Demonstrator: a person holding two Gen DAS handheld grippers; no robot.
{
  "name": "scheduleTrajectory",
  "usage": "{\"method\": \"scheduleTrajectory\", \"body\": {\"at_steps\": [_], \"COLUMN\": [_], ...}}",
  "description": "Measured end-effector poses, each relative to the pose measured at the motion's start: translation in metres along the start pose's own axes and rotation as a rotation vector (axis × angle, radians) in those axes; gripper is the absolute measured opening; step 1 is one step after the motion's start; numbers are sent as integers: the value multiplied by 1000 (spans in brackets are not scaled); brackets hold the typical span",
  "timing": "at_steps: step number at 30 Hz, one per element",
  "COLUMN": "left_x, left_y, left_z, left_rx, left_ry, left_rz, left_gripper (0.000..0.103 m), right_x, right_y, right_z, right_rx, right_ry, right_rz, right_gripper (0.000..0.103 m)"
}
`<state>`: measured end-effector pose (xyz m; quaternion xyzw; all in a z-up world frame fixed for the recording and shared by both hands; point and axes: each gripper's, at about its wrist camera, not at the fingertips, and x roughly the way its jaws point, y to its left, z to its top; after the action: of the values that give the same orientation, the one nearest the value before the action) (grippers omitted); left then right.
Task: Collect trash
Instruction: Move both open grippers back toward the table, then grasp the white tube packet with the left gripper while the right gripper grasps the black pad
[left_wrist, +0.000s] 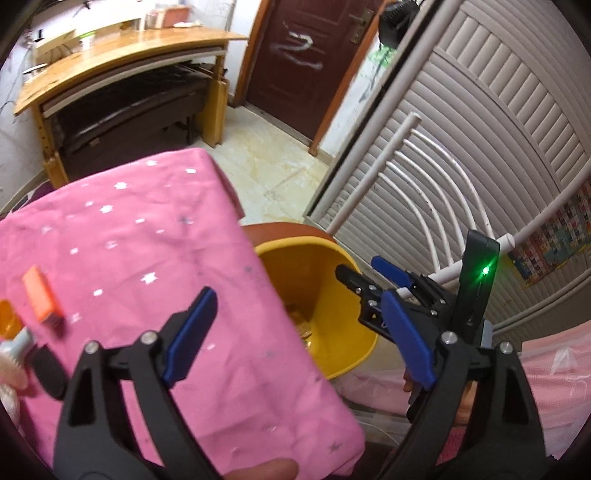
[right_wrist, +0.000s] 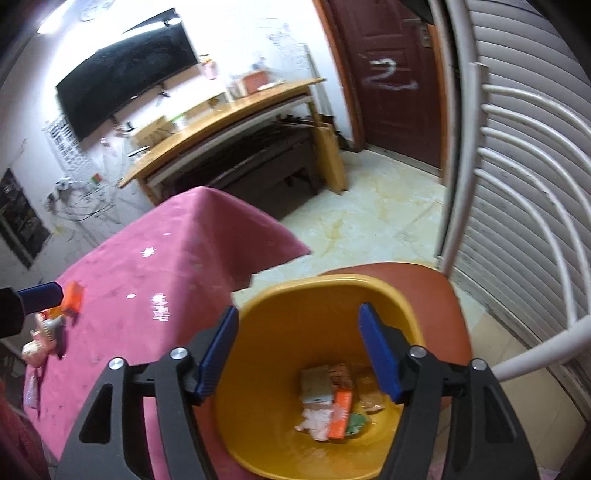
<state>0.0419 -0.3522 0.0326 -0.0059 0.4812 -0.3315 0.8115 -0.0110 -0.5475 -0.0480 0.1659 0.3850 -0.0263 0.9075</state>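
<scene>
A yellow bin (right_wrist: 325, 282) stands beside the pink-clothed table (right_wrist: 166, 258). At its bottom lies trash: an orange packet (right_wrist: 341, 413), a whitish wrapper (right_wrist: 314, 384) and other scraps. My right gripper (right_wrist: 299, 312) hangs open right above the bin, nothing between its blue pads. My left gripper (left_wrist: 298, 299) is open wide and empty over the table's right edge, next to the bin (left_wrist: 295, 245). On the table's left lie an orange box (left_wrist: 40, 295) and a small white fan-like item (left_wrist: 14, 354). The right gripper (left_wrist: 364, 275) also shows over the bin's rim.
The bin rests on a red-brown seat (right_wrist: 443, 295). A white curved metal frame (right_wrist: 517, 206) and a slatted shutter (left_wrist: 480, 129) stand close on the right. A wooden desk (left_wrist: 122, 62) and a dark door (left_wrist: 303, 55) lie beyond tiled floor (left_wrist: 273, 173).
</scene>
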Motion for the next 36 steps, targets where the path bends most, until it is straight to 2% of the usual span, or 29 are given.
{"method": "scheduleTrajectory", "body": {"at_steps": [6,19,25,29,33,36], "left_x": [-33,-114,-140,-152,-157,-157], "left_y": [27,95,130,155,173,185], "left_z": [-17,-53,-78,-96,-115,-127], "left_rx": [-44,-88,-116,-146,-152,-165], "left_ry": [-47,-140,-139,-125,-98,-70], "left_rz": [51,183,292,356,396,381], "left_gripper": [93,96,96,96,96,96], "right_x": [2,-1,-6,-8,-2,8], "right_y": [45,80,94,123,158,184], "right_z": [-1,-5,-6,-11,-19,-23], "right_rx": [-106,-184,-197,-235,-283,-317], "right_ry": [-1,-2,-15,-11,17,52], "right_rz": [71,118,160,233,280,297], "right_gripper": [74,80,80,81,82,82]}}
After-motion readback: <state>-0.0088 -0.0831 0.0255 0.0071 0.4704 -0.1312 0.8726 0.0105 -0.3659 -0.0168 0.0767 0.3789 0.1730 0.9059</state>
